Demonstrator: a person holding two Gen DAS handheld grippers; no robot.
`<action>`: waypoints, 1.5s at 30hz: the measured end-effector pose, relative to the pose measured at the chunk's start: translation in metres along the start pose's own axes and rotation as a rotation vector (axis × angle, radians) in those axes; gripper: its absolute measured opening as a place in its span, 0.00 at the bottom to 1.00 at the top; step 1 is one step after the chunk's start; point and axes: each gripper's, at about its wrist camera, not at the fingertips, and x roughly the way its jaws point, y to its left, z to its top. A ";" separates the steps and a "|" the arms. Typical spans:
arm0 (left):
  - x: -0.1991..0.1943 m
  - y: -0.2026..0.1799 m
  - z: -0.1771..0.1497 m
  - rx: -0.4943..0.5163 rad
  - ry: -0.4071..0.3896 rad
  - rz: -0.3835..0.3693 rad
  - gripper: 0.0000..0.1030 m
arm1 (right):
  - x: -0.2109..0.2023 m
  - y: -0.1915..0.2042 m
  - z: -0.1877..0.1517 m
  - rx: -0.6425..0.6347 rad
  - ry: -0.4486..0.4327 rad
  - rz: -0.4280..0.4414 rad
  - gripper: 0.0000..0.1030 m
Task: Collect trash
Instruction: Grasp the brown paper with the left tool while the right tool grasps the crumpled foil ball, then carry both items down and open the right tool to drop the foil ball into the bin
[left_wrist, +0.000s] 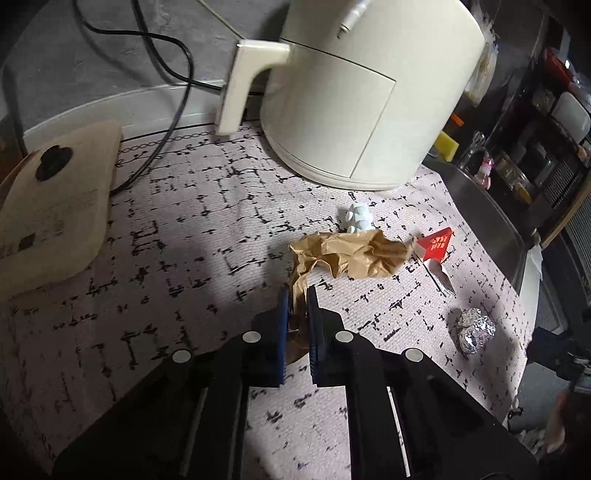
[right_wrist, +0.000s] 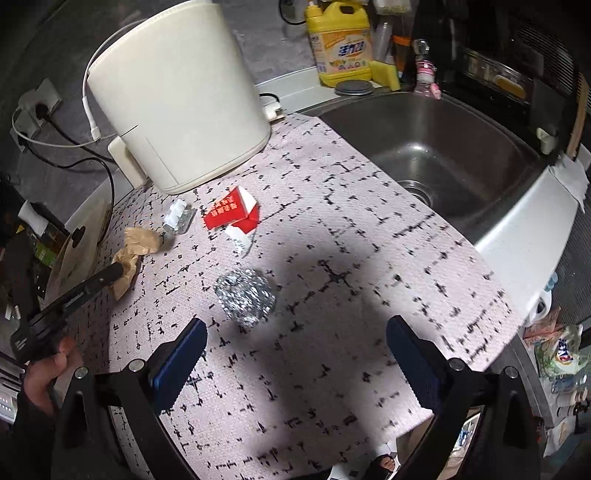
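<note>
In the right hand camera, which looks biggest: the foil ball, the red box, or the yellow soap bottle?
1. Yellow soap bottle, though farthest away.
2. Foil ball and red box look about alike; the foil sits nearer the camera, so I won't rank them.

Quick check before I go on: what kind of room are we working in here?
Most likely a home kitchen counter: a steel sink beside the mat, a yellow dish soap bottle with a sponge behind it, and a cream countertop appliance.
</note>
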 end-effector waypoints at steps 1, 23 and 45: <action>-0.005 0.003 -0.002 -0.008 -0.004 0.004 0.09 | 0.003 0.003 0.002 -0.010 0.002 0.003 0.92; -0.103 0.054 -0.068 -0.217 -0.082 0.180 0.09 | 0.050 0.063 0.008 -0.253 0.047 0.068 0.43; -0.123 -0.083 -0.132 -0.094 -0.057 0.118 0.09 | -0.068 -0.061 -0.059 -0.142 -0.028 0.127 0.43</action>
